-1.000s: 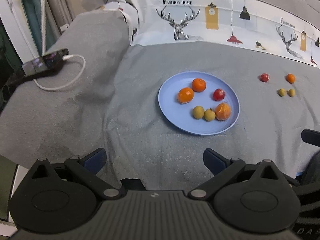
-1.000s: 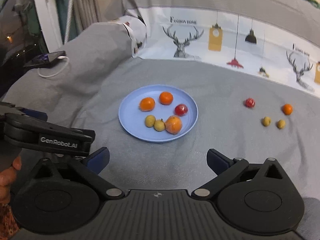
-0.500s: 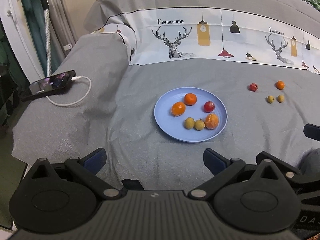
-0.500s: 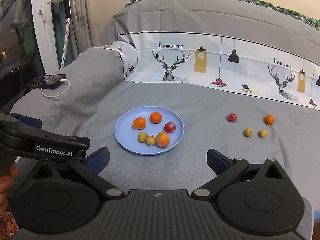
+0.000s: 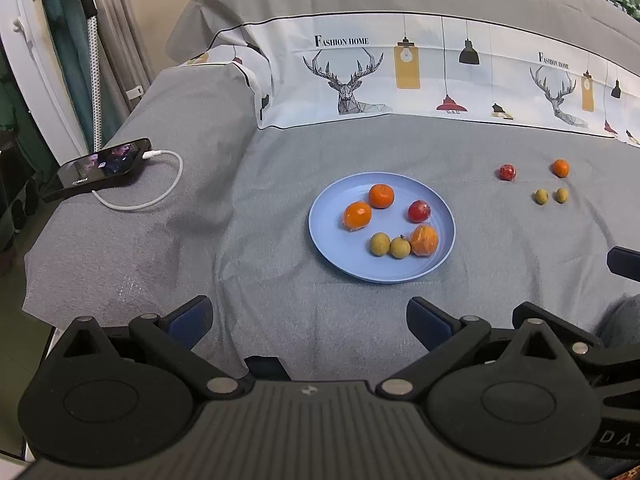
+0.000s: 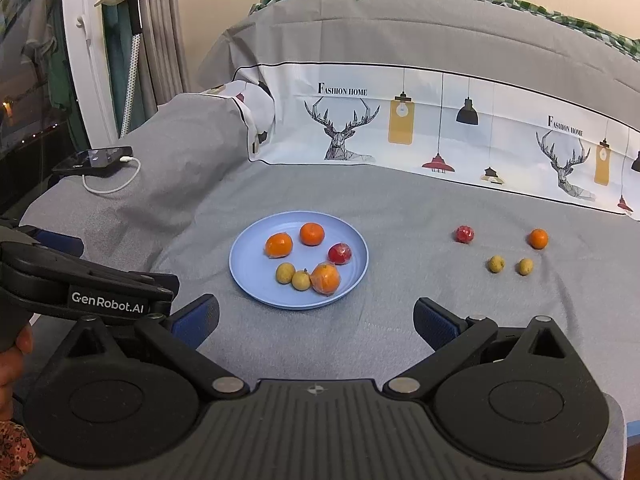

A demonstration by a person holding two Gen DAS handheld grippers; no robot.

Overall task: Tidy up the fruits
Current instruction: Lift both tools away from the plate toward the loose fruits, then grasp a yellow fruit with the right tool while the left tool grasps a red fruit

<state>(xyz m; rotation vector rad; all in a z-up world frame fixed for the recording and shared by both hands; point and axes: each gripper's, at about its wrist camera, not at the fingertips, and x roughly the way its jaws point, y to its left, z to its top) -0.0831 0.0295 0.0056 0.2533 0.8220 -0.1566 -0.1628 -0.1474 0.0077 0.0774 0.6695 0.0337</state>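
Fruits on plate: six pieces sit on the blue plate (image 5: 320, 216), ahead of both claws; three oranges, among them the far orange (image 5: 381, 195), one red fruit (image 5: 419, 211) and two small yellow-green fruits, the left one (image 5: 379, 243) touching neither orange.
Wrapped orange: the nearest orange (image 5: 424, 240) lies at the plate's near right, just beside the second yellow-green fruit (image 5: 400, 247); it looks film-wrapped.
Loose fruits: four pieces lie on the bed cover, ahead and to the right of the right claw, well apart from the plate; a red one (image 6: 464, 234), an orange one (image 6: 538, 238), and two yellow-green ones (image 6: 496, 264) nearer the claw.
Left claw: left claw (image 5: 310, 316) is spread wide and pinches nothing; it is held above the near edge of the bed, with the plate ahead and slightly right of it.
Right claw: right claw (image 6: 316, 316) is spread wide and bare; the plate lies straight ahead of it.
Other claw in view: the left tool's body (image 6: 80, 284) shows at the left of the right claw, gripped by a hand at the frame edge.
Bed: grey bed cover (image 5: 280, 312) carries everything; a printed deer-and-lamp band (image 5: 400, 76) runs across the far side.
Phone: a phone (image 5: 96, 168) with a white cable (image 5: 160, 196) lies far left of the left claw.
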